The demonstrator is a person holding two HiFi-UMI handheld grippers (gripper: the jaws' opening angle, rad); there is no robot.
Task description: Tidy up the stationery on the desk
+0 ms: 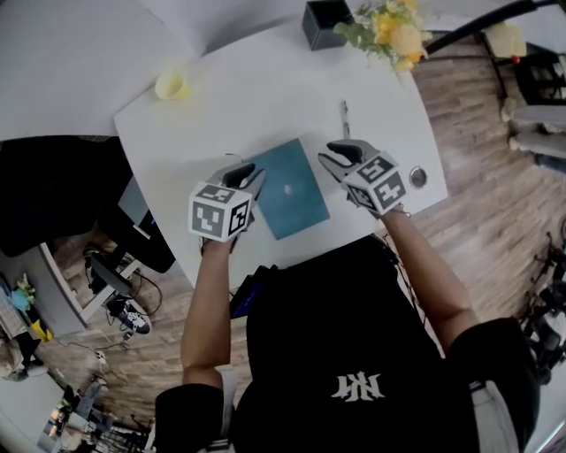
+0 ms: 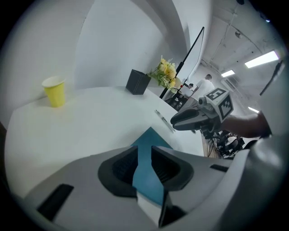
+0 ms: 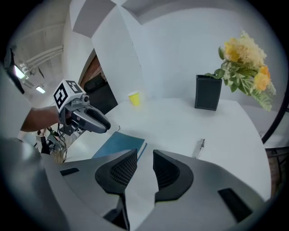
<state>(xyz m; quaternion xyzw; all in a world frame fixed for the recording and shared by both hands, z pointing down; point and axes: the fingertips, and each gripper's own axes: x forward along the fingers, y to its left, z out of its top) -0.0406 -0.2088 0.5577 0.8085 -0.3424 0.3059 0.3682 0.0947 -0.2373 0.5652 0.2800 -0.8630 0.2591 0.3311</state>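
Note:
A blue notebook (image 1: 287, 188) lies flat on the white desk (image 1: 248, 97), near its front edge. My left gripper (image 1: 248, 172) hovers over the notebook's left edge, and the blue cover (image 2: 151, 137) shows through the gap between its jaws. The jaws stand apart and nothing is pressed between them. My right gripper (image 1: 334, 152) hangs just right of the notebook, open, with bare desk under its jaws (image 3: 144, 160). A silver pen (image 1: 345, 115) lies on the desk beyond the right gripper. A black pen holder (image 1: 325, 22) stands at the far edge.
A yellow cup (image 1: 172, 85) stands at the desk's far left corner. Yellow flowers (image 1: 389, 31) rise beside the pen holder. A small round object (image 1: 418, 177) sits near the right edge. Wooden floor (image 1: 478, 133) lies beyond the desk on the right.

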